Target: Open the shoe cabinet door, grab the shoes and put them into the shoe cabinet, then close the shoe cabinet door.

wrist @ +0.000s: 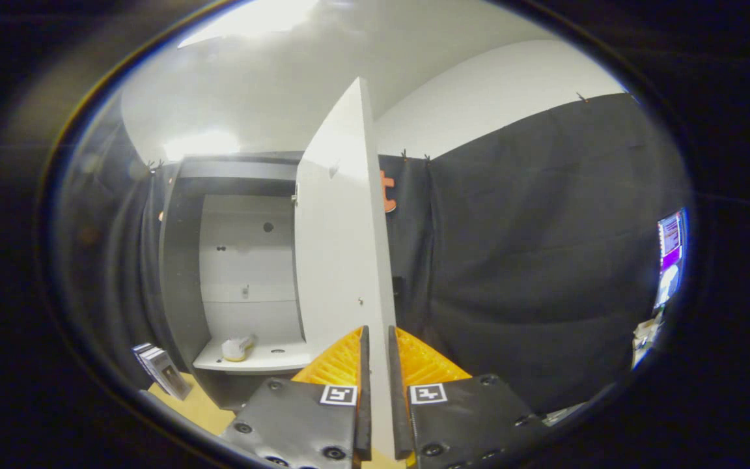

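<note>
Both fingers of the gripper [376, 339] pinch the free edge of the open white cabinet door [342, 247]; a pale shoe [237, 348] lies on the cabinet's bottom shelf [264, 360].

Door [342, 247] edge between fingers [363, 391]
</note>
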